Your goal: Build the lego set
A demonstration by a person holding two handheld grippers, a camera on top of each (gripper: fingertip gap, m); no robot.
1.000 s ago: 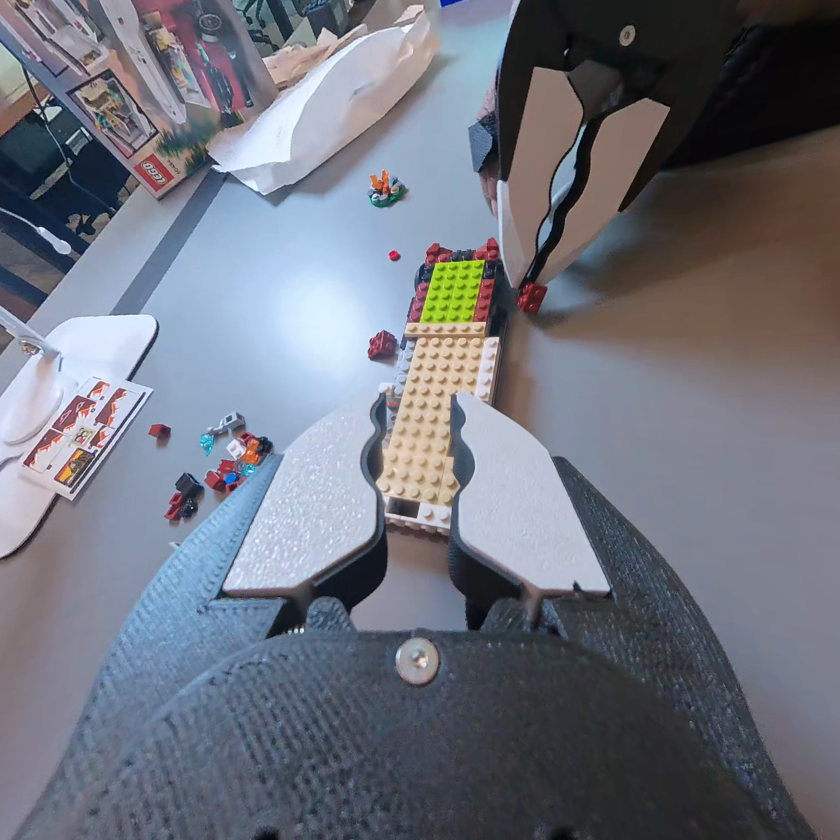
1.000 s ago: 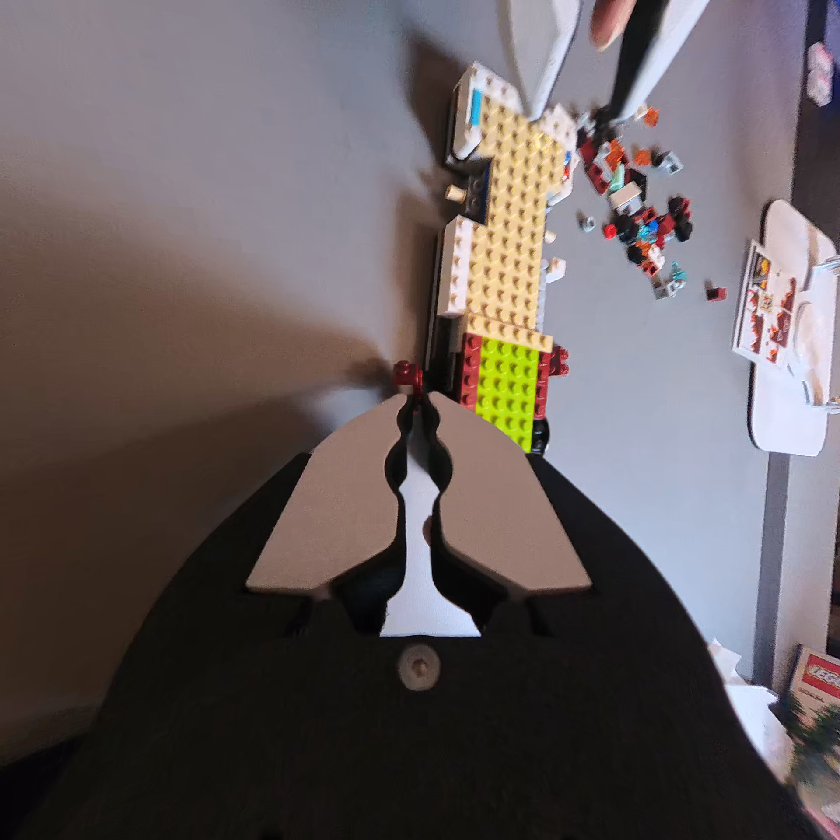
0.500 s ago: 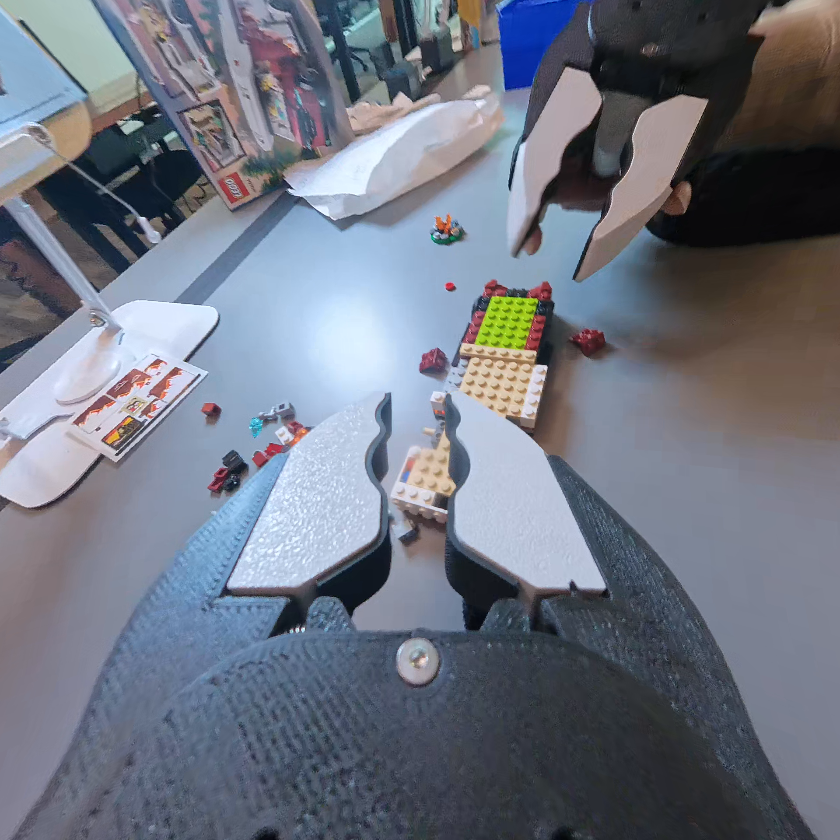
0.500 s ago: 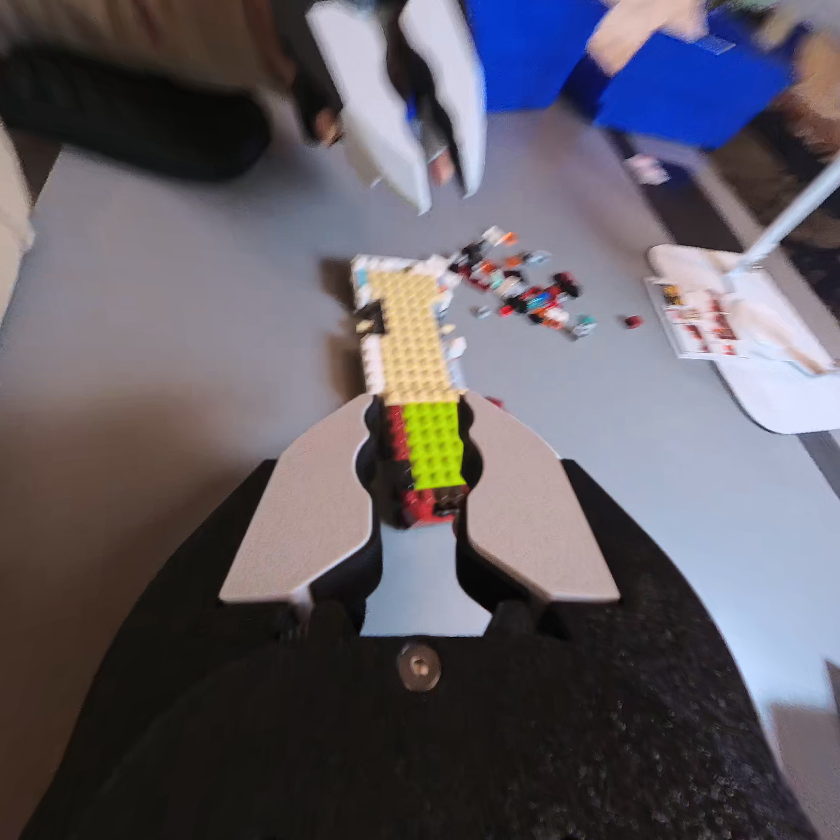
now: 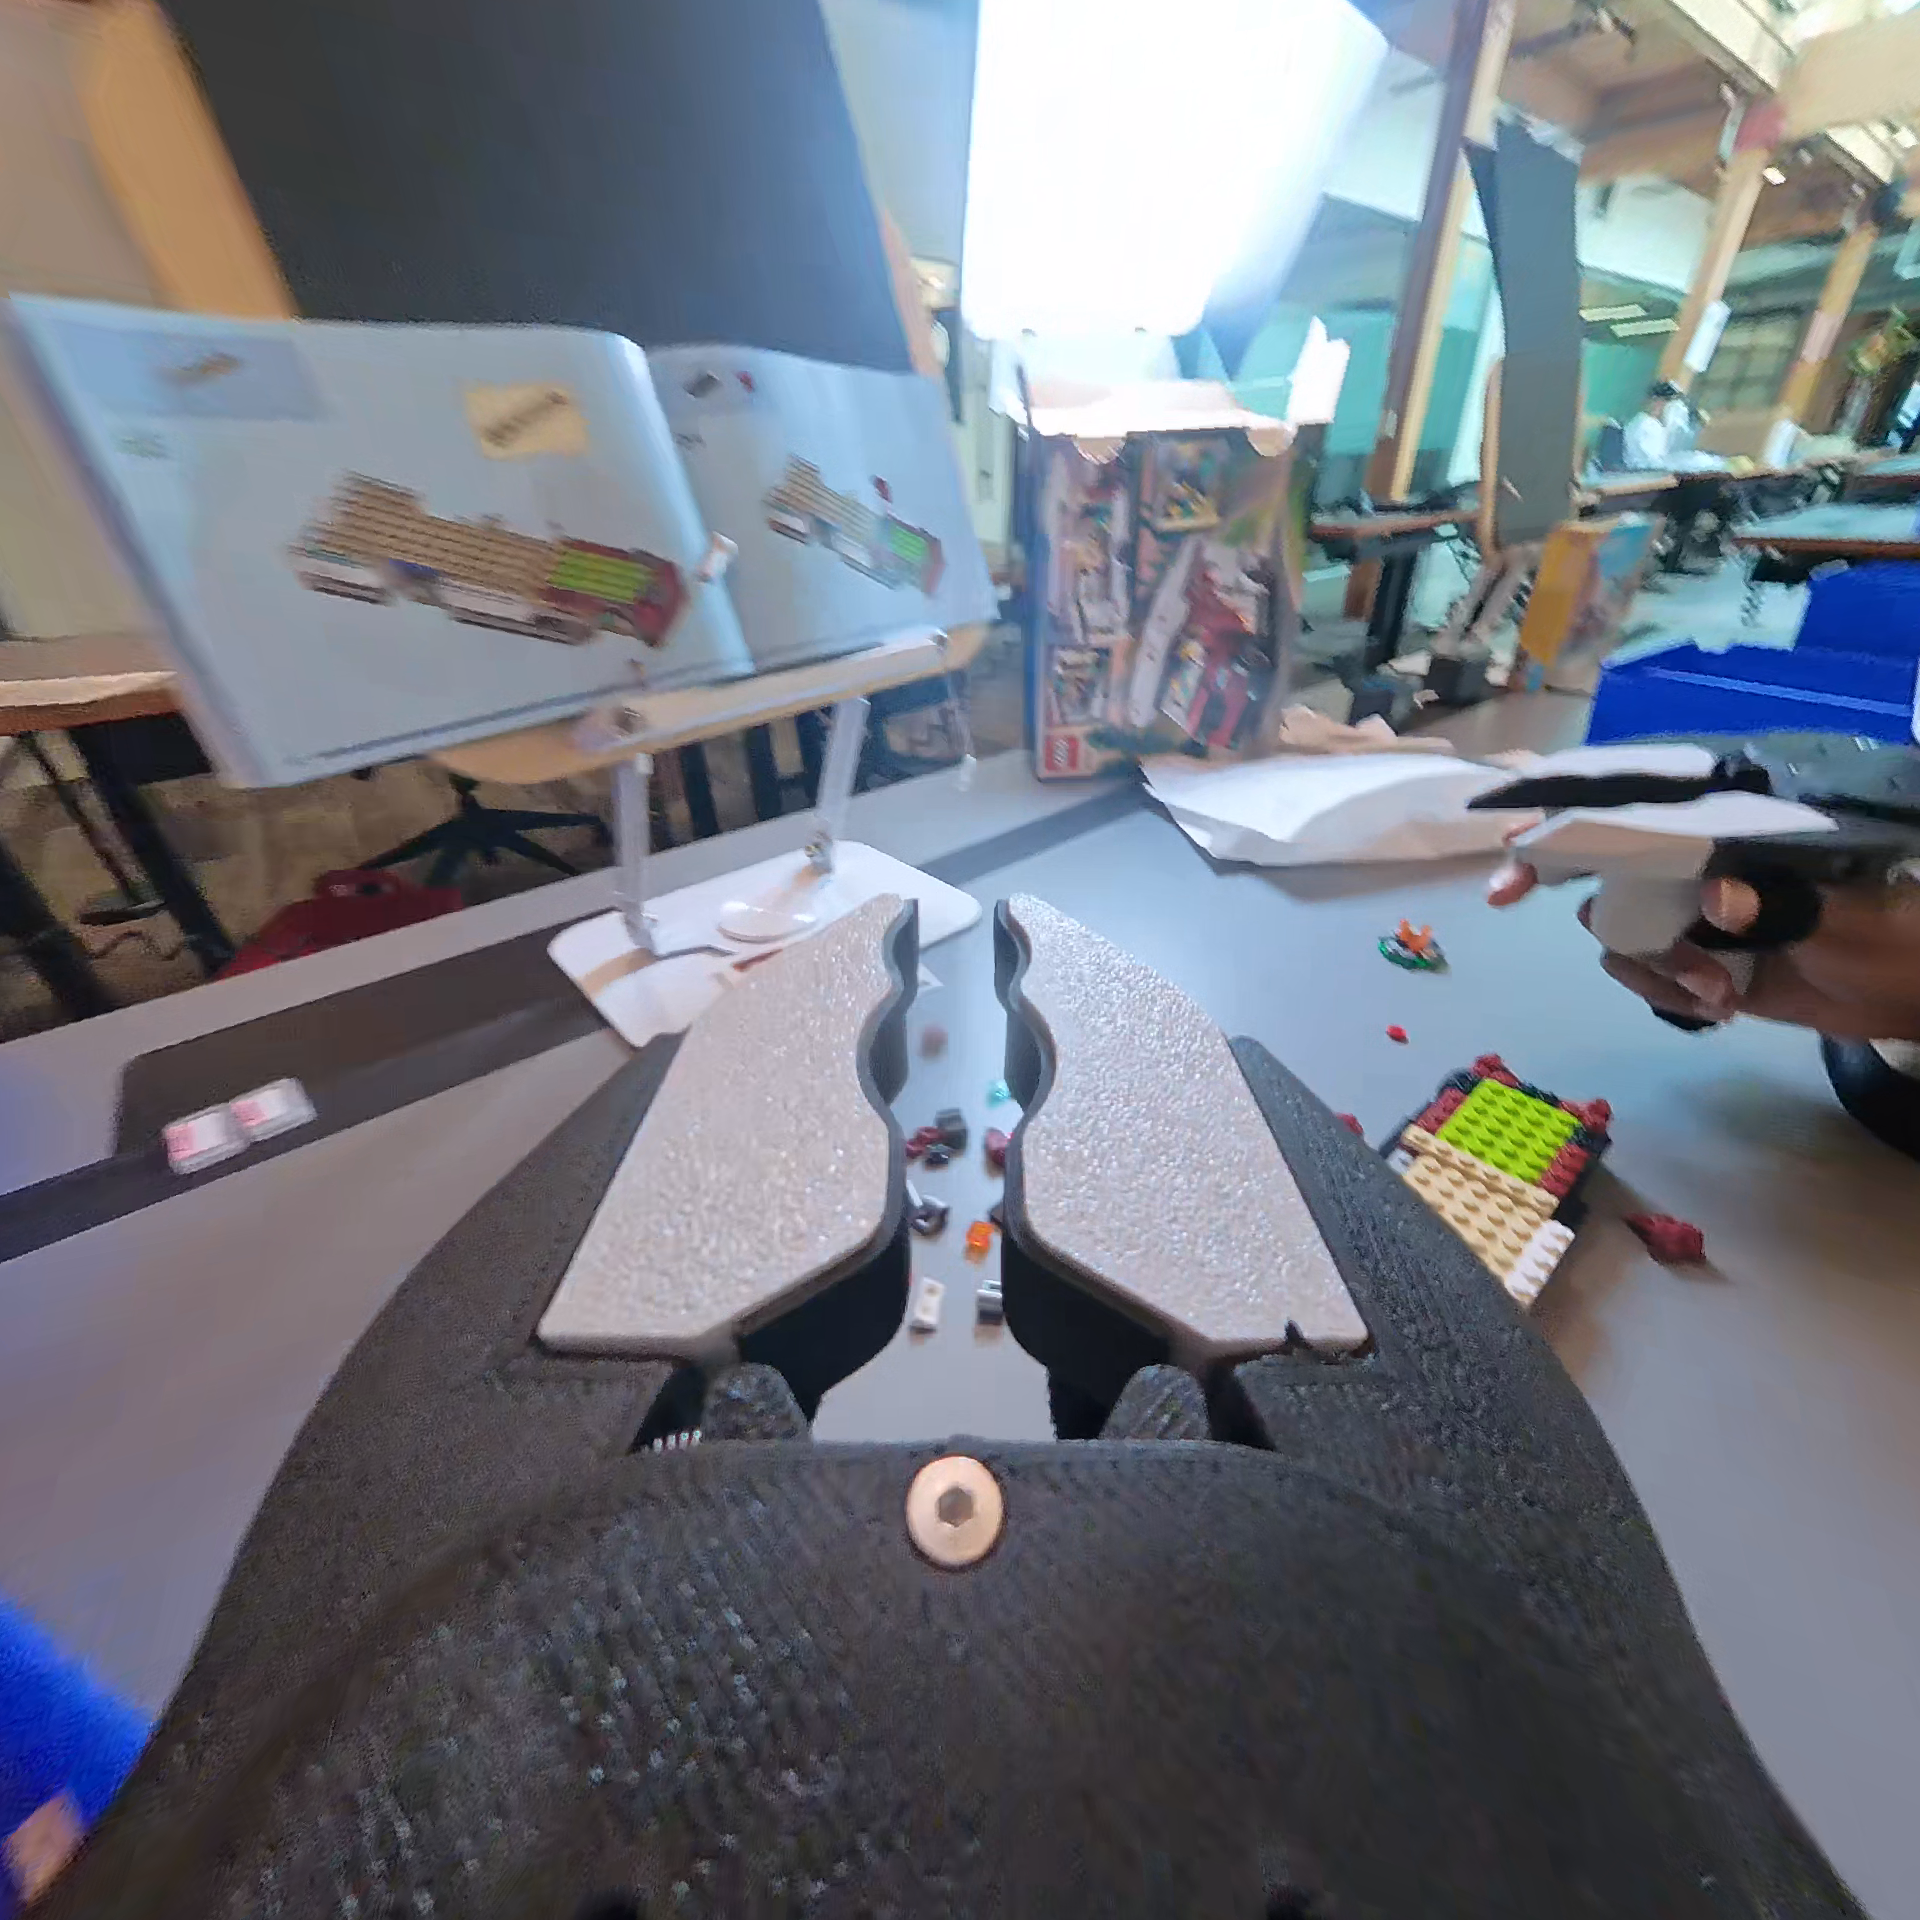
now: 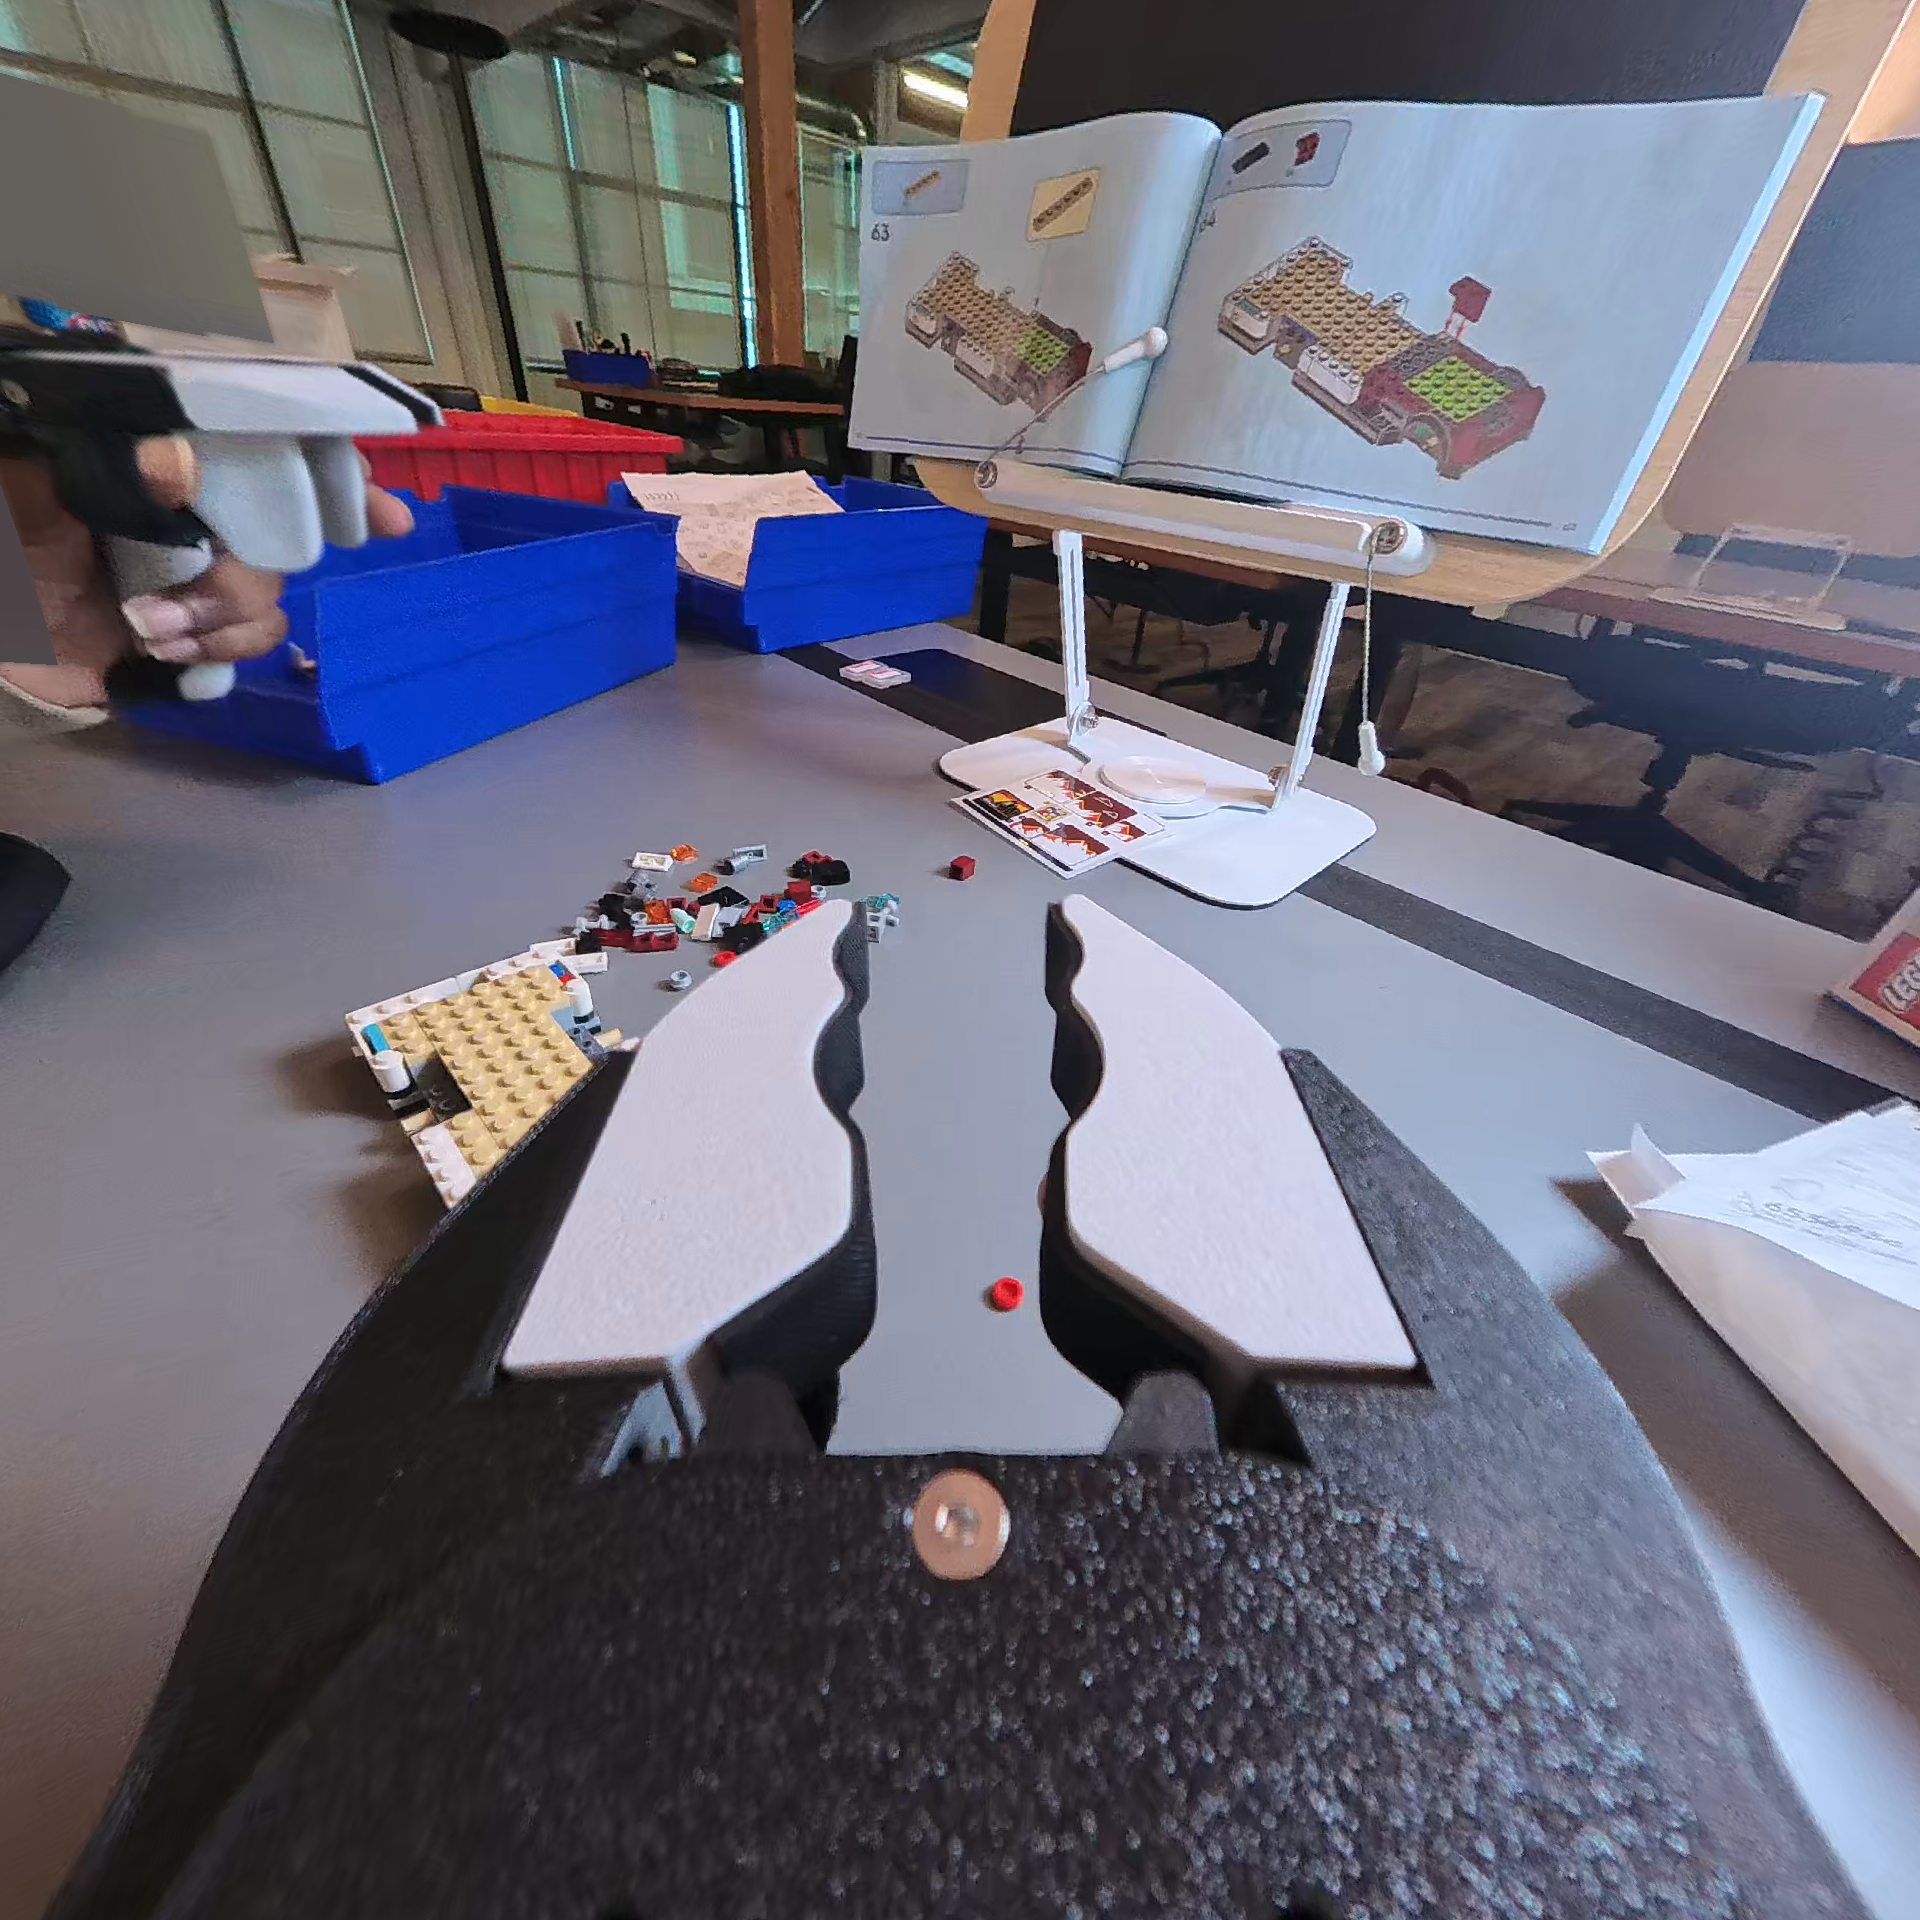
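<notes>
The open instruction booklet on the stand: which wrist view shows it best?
The right wrist view: the open instruction booklet is sharp and both pages face the camera. In the left wrist view it is blurred and seen at an angle.

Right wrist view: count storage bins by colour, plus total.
Blue bins: 2
Red bins: 1
Total: 3
</notes>
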